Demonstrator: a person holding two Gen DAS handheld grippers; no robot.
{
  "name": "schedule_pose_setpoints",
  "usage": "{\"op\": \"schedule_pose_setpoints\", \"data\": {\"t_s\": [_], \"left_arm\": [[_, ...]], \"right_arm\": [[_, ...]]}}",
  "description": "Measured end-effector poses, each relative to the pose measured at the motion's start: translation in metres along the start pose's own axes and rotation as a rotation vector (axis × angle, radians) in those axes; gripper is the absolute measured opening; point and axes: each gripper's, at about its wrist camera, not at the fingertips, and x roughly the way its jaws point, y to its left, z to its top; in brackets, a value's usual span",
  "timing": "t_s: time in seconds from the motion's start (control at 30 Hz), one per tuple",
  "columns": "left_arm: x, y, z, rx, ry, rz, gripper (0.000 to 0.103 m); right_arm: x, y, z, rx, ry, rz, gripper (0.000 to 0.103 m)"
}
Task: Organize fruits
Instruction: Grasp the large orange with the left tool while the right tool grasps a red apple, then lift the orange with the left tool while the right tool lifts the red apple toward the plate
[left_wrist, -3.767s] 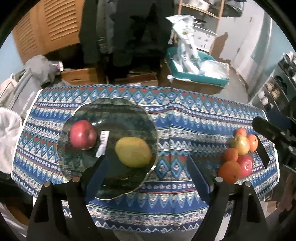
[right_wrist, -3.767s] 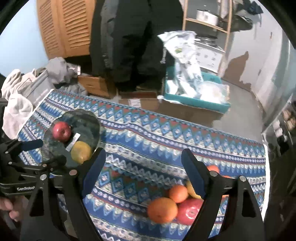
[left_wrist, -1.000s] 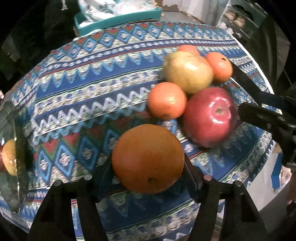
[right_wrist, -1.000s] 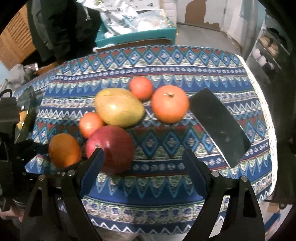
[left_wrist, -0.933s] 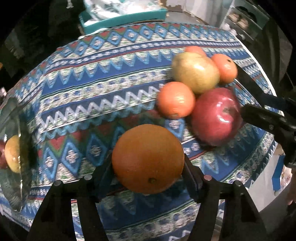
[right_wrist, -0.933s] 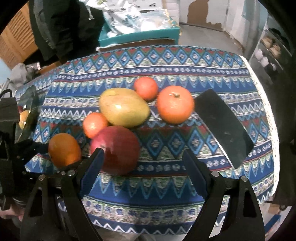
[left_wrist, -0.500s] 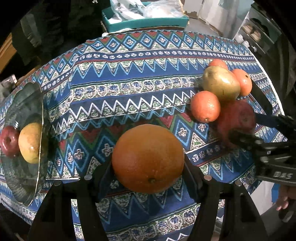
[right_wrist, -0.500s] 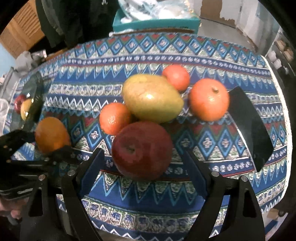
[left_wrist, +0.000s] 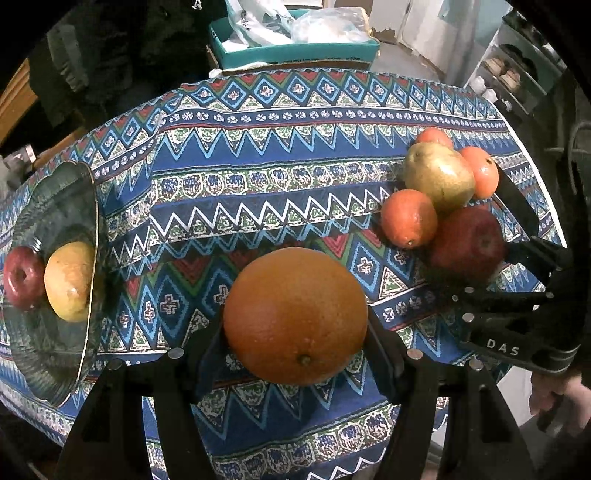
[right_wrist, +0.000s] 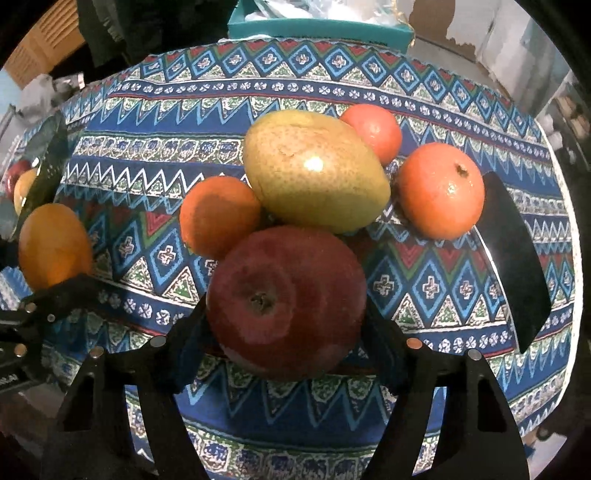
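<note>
My left gripper (left_wrist: 295, 343) is shut on a large orange (left_wrist: 295, 315) and holds it above the patterned tablecloth (left_wrist: 258, 177). The glass bowl (left_wrist: 55, 354) at the left holds a red apple (left_wrist: 20, 277) and a yellow mango (left_wrist: 68, 280). My right gripper (right_wrist: 286, 332) has its jaws closed against a red apple (right_wrist: 286, 301) at the front of the fruit pile. Behind it lie a green-yellow mango (right_wrist: 314, 170), a small orange (right_wrist: 218, 216), a tangerine (right_wrist: 373, 131) and another orange (right_wrist: 441, 190). The left gripper's orange also shows in the right wrist view (right_wrist: 53, 245).
A black flat object (right_wrist: 513, 258) lies on the cloth right of the pile, near the table's right edge. A teal box (left_wrist: 295, 48) with plastic bags stands beyond the far edge. Shelves (left_wrist: 517, 74) stand at the far right.
My left gripper has carried the orange up and leftward, bringing the bowl into view. My right gripper has moved in on the red apple and its jaws have closed onto it.
</note>
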Motion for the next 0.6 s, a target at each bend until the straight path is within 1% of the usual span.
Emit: {"op": "schedule_pose_setpoints", "data": {"t_s": [0.1,0.2,0.4,0.5,0.6], "left_arm": [[-0.004,0.000,0.002,-0.005,-0.008,-0.005,0.069],[-0.009,-0.002,0.005,-0.007,-0.022,-0.007,0.069],[-0.026,-0.003,0.006,-0.005,-0.064,-0.009,0.069],[-0.033,-0.003,0.008,-0.010,-0.083,-0.013,0.069],[-0.043,-0.001,0.008,-0.014,-0.109,-0.012,0.069]], "right_arm": [[-0.004,0.003,-0.002,-0.010,-0.021,-0.016,0.074],[-0.018,0.002,-0.003,-0.008,-0.046,-0.011,0.074],[-0.044,0.002,-0.002,-0.005,-0.112,-0.030,0.074],[-0.055,-0.001,0.003,-0.009,-0.143,-0.048,0.074],[-0.066,-0.005,0.007,-0.005,-0.174,-0.047,0.074]]}}
